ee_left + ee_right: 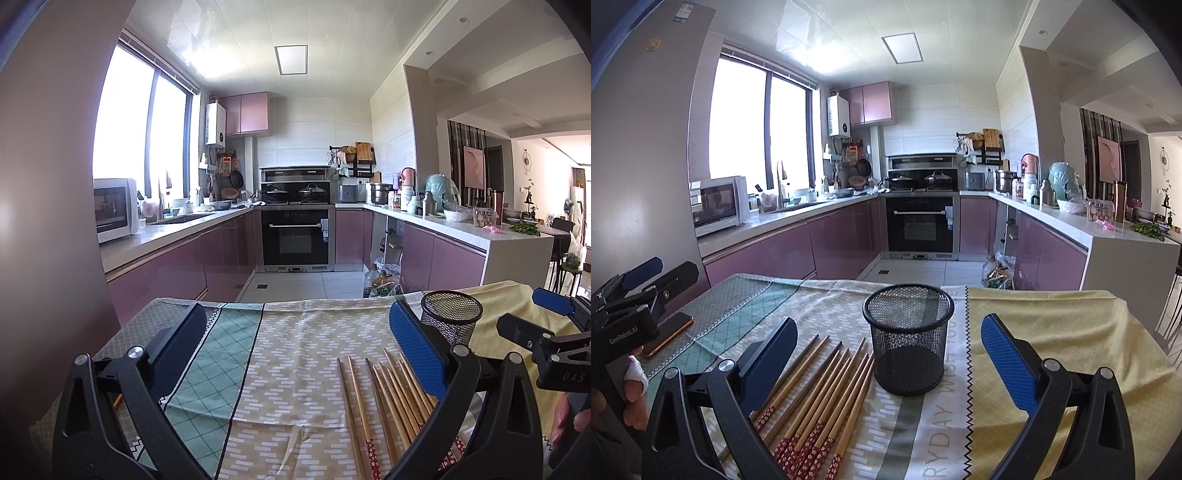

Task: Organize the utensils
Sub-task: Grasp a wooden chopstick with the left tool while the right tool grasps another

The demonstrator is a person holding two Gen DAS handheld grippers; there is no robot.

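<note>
Several wooden chopsticks with red flowered ends lie side by side on the patterned tablecloth, just left of an upright, empty black mesh holder. My right gripper is open above the cloth, its fingers either side of the holder, holding nothing. In the left wrist view the chopsticks lie by the right finger of my open left gripper, with the mesh holder beyond. The right gripper shows at the right edge of the left wrist view; the left gripper shows at the left edge of the right wrist view.
A phone lies on the cloth at the left. A person's hand holds the left gripper's handle. Beyond the table's far edge are the kitchen floor, purple cabinets, an oven and bags on the floor.
</note>
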